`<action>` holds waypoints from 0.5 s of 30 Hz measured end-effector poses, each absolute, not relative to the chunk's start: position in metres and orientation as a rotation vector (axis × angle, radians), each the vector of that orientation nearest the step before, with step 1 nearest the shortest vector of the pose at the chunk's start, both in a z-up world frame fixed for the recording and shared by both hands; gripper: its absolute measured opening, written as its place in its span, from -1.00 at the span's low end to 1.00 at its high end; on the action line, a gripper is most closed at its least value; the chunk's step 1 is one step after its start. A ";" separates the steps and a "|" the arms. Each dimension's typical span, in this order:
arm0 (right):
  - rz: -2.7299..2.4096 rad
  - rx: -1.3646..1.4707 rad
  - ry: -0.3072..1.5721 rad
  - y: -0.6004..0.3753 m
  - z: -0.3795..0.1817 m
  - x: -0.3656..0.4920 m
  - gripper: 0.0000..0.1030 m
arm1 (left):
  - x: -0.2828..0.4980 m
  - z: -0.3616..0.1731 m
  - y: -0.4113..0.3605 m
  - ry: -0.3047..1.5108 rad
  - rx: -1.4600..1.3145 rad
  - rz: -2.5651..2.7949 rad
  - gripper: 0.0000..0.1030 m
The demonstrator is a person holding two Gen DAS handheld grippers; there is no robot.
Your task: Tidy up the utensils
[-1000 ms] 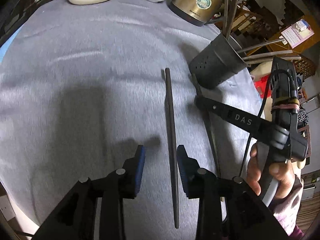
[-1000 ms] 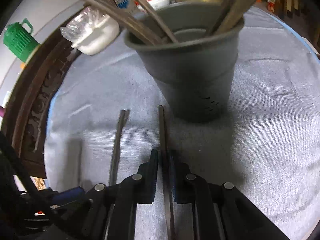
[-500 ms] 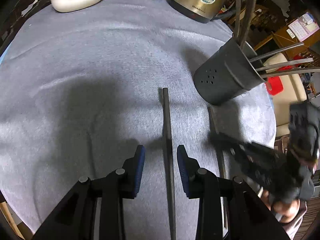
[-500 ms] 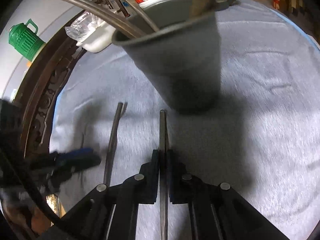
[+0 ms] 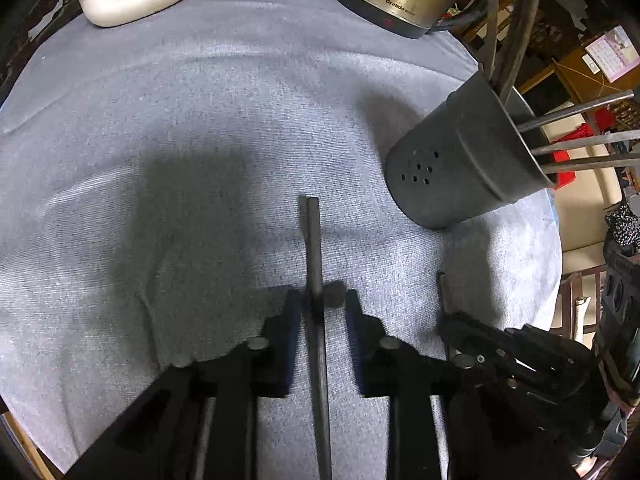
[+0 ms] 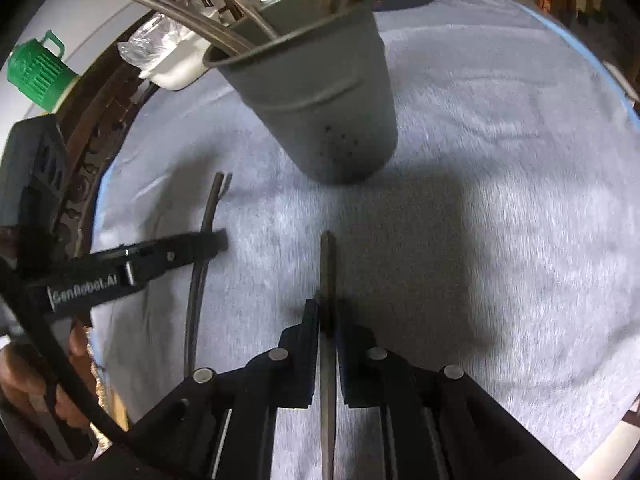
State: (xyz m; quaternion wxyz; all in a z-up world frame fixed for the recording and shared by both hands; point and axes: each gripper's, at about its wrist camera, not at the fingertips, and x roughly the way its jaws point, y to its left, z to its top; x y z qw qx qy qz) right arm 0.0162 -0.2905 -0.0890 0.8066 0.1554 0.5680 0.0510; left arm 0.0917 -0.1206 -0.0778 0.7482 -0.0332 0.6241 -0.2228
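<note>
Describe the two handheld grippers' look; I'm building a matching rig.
Both the left gripper and right gripper are matte black, angular linkages with silver pivot pins and blue-padded jaws. The left one's side reads "GenRobot.AI" in white, with a black cable trailing.

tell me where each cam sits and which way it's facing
Left wrist: sits on the left tool, looking forward and down along its fingers at a dark chopstick between the open jaws on the grey tablecloth; the right tool shows lower right.
Right wrist: sits on the right tool, shut on a second chopstick, facing the grey utensil holder; the left tool and a hand show at left.
Shared: the holder, tablecloth and both chopsticks.
</note>
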 end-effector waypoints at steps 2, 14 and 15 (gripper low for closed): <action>0.108 0.322 1.198 -0.289 -0.088 0.020 -0.78 | 0.096 -0.080 -0.120 1.363 -0.086 -0.489 -0.84; 0.168 0.303 1.056 -0.288 -0.050 0.010 -0.87 | 0.085 -0.052 -0.094 1.257 -0.143 -0.490 -0.87; 0.178 0.301 1.033 -0.289 -0.042 0.006 -0.87 | 0.082 -0.044 -0.091 1.236 -0.146 -0.494 -0.87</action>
